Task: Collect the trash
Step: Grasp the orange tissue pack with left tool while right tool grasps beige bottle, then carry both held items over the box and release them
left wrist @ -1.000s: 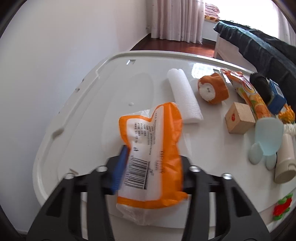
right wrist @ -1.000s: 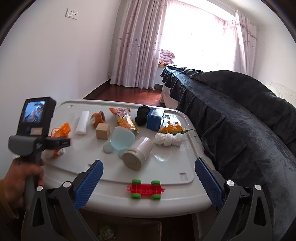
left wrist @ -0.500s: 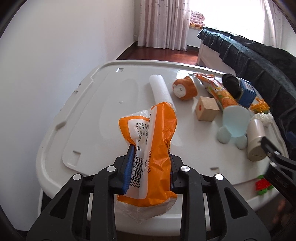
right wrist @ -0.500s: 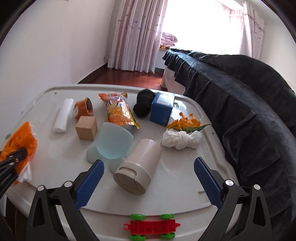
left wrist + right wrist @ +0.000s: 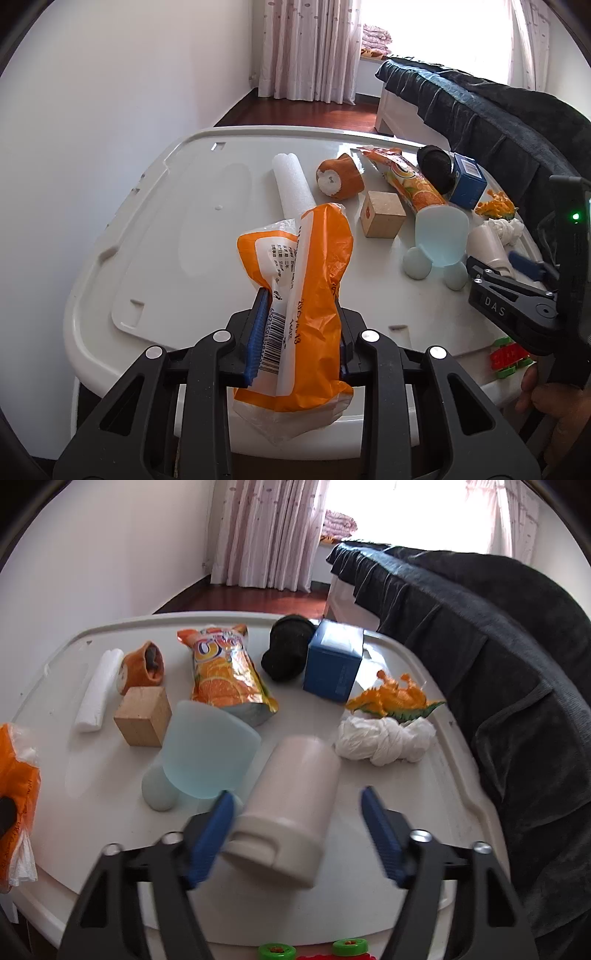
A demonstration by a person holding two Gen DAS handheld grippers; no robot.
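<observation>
My left gripper [image 5: 299, 306] is shut on an orange and white plastic wrapper [image 5: 314, 258], held just above the near edge of the white table [image 5: 166, 240]. The wrapper [image 5: 18, 775] also shows at the left edge of the right wrist view. A beige bottle [image 5: 291, 797] lies on its side near the table's front. My right gripper [image 5: 297, 797] straddles its capped end, jaws closing. The left pad is at the cap and the right pad stands apart from it. In the left wrist view the right gripper [image 5: 517, 273] sits at the far right, held by a hand [image 5: 554, 406].
On the table lie an orange snack bag [image 5: 221, 672], a knotted white bag [image 5: 384, 738], a foam roll [image 5: 99, 690], a wooden block [image 5: 144, 716], a pale blue cup [image 5: 207, 753], a blue box [image 5: 332, 661] and a black sock [image 5: 284, 650]. A dark sofa [image 5: 498, 646] runs along the right.
My right gripper has come down and forward over the beige bottle and its jaws have narrowed sharply. The left gripper has drawn back a little with the wrapper, squeezing it thinner.
</observation>
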